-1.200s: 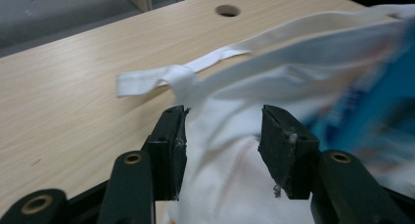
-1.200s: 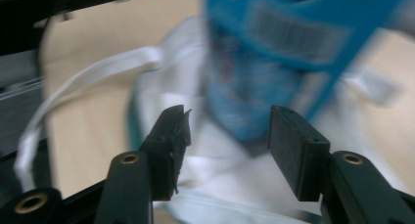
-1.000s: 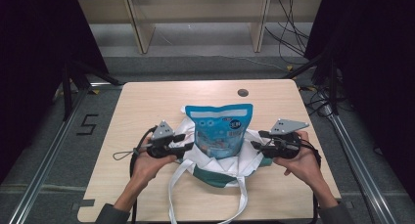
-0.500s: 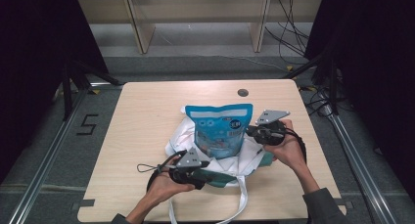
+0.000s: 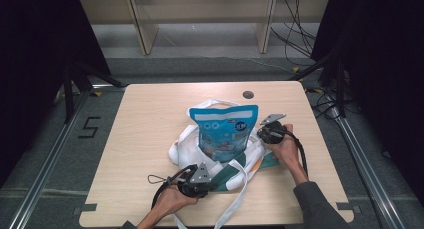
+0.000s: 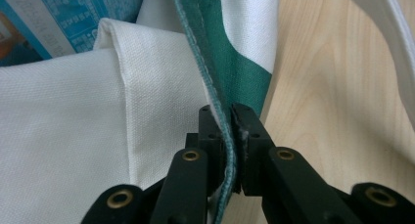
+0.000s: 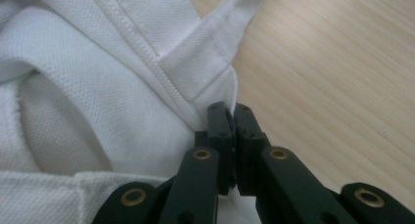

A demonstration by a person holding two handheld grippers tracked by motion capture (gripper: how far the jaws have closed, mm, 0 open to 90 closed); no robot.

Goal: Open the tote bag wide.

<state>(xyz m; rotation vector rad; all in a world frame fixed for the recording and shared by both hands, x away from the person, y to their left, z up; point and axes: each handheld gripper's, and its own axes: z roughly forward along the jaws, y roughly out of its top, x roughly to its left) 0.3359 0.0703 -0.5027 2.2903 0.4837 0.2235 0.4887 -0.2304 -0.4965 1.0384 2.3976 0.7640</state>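
A white tote bag (image 5: 187, 144) with a green panel lies crumpled mid-table, and a blue snack pouch (image 5: 225, 131) stands upright in it. My left gripper (image 5: 212, 185) is at the bag's near side, shut on its green-edged rim (image 6: 227, 136). Over at the bag's right side, my right gripper (image 5: 261, 134) is shut on the white fabric (image 7: 147, 87) where a strap is stitched on. The bag's white straps (image 5: 240, 199) trail toward the table's near edge.
The wooden table (image 5: 150, 119) has a round cable hole (image 5: 248, 95) at the back. Bare wood lies to the left and behind the bag. A wooden shelf frame (image 5: 145, 29) stands on the floor beyond the table, with cables (image 5: 300, 39) at the back right.
My left gripper moved from the bag's left side down to its near edge and took the green rim. My right gripper shifted inward and back along the bag's right side.
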